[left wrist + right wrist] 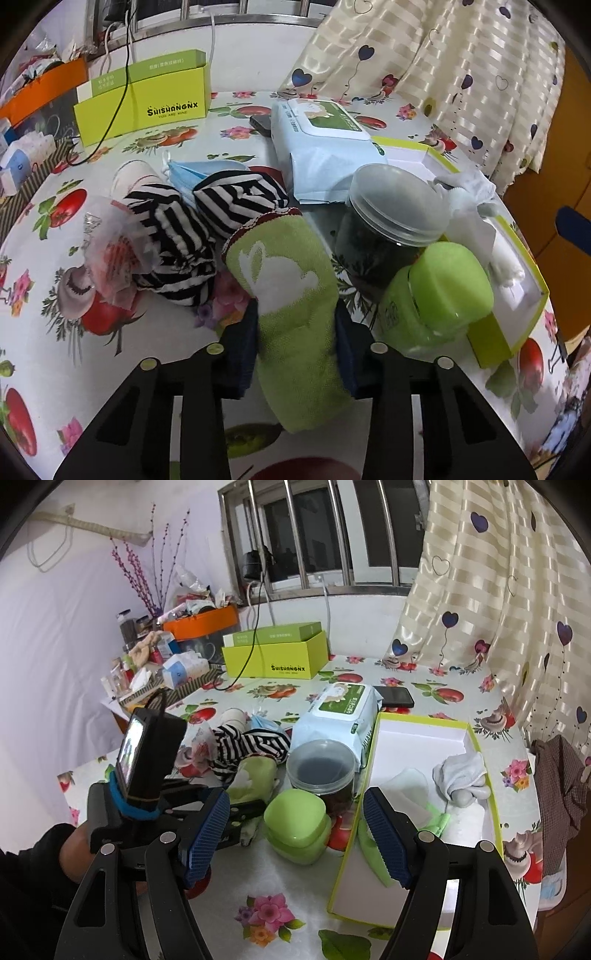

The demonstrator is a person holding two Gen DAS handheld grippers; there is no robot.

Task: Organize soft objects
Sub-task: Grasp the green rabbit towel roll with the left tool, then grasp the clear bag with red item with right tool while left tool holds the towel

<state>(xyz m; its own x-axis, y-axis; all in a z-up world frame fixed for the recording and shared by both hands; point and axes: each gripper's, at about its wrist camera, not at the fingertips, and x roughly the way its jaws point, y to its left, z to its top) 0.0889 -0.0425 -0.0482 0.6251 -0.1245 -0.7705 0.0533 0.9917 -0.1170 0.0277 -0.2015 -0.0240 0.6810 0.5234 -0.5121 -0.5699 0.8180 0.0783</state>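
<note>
While I look along the left gripper, its blue pads press on both sides of a rolled green towel that fills the lower centre of the left wrist frame, so I read it as clenched on that roll. The towel has a white teapot shape on it and a dark red trimmed end pointing toward the middle of the frame. Just to the upper left of it lie two striped black-and-white bundles, with a blue face mask behind them. To the right of the towel stands a clear jar with dark contents, and a lime-green lidded container leans in front of it. A pack of wet wipes sits above centre.

In the right wrist frame, the right gripper stands released, its ridged blue pads wide apart with nothing between them. It hangs over the flowered tablecloth in the lower middle. An open box with yellow-green sides occupies the right half; a white cloth bundle lies inside it toward the right wall. In the left of this frame I see my other tool with its camera, and the green towel beyond it.
</note>
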